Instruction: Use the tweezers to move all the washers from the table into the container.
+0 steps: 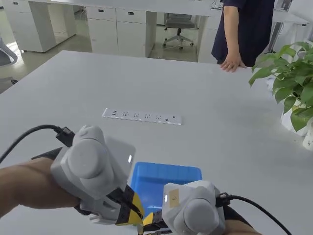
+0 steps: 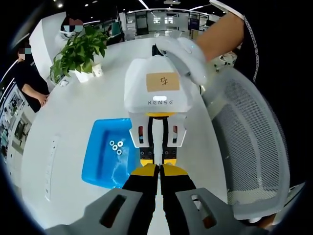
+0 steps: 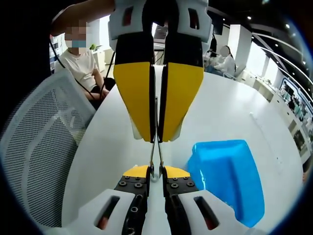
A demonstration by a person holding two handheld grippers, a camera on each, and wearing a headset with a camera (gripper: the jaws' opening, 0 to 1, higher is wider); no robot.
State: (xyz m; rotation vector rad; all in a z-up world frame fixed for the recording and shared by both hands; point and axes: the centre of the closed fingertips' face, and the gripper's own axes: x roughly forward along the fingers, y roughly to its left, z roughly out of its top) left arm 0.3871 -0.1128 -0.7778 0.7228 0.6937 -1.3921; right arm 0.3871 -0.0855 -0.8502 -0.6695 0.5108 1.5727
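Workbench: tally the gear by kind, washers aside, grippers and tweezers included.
Grippers: 2 (left gripper, right gripper)
Tweezers: 1
Blue container: 1
Power strip: 1
Potted plant: 1
Total: 6

the head view looks forward and down over the table (image 1: 205, 88) from above, near its front edge. the left gripper view faces the right gripper (image 2: 158, 161), and the right gripper view faces the left gripper (image 3: 156, 139) (tip to tip, very near). all three views share the tray (image 1: 166, 176) and the table.
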